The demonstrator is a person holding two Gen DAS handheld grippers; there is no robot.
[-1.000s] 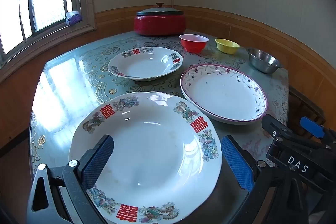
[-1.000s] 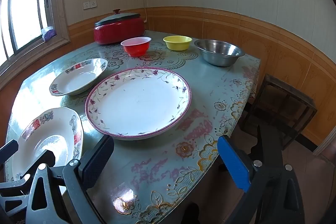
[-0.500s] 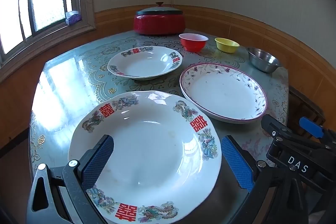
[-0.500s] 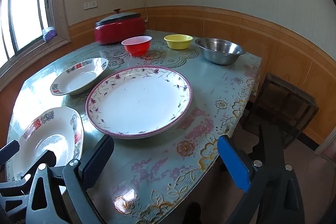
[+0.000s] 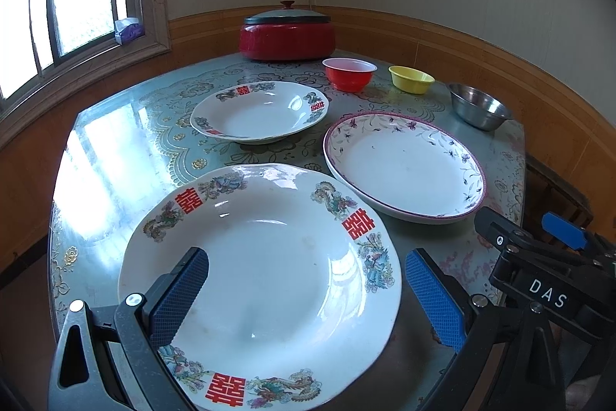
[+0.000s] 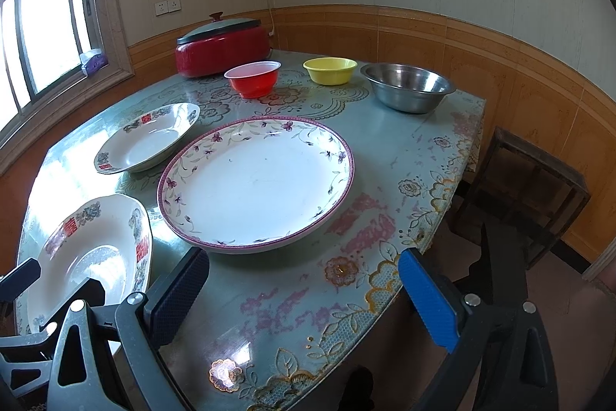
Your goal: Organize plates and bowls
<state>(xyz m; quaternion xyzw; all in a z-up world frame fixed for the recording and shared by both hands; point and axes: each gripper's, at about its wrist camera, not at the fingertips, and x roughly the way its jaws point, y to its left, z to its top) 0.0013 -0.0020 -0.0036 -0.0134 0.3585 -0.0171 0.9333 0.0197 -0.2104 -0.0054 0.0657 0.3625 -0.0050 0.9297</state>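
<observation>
Biggest thing first: the round purple-rimmed floral plate (image 6: 256, 182) sits straight ahead of the released right tongs (image 6: 304, 289). The large white dragon-and-red-character plate (image 5: 261, 280) lies right under the released left tongs (image 5: 308, 289). Risk imo: glossy rim slipping out on a one-sided pinch. Versus a second ago, basically nothing has moved.

From my remote feed: a table (image 6: 389, 156) under a floral cover carries a red-character plate (image 5: 269, 280) at its near edge, a smaller one (image 5: 260, 110) mid-table, a purple-rimmed plate (image 6: 256, 180), and along the far edge a red cooker (image 6: 221, 45), red bowl (image 6: 253, 78), yellow bowl (image 6: 330, 70) and steel bowl (image 6: 408, 85).
</observation>
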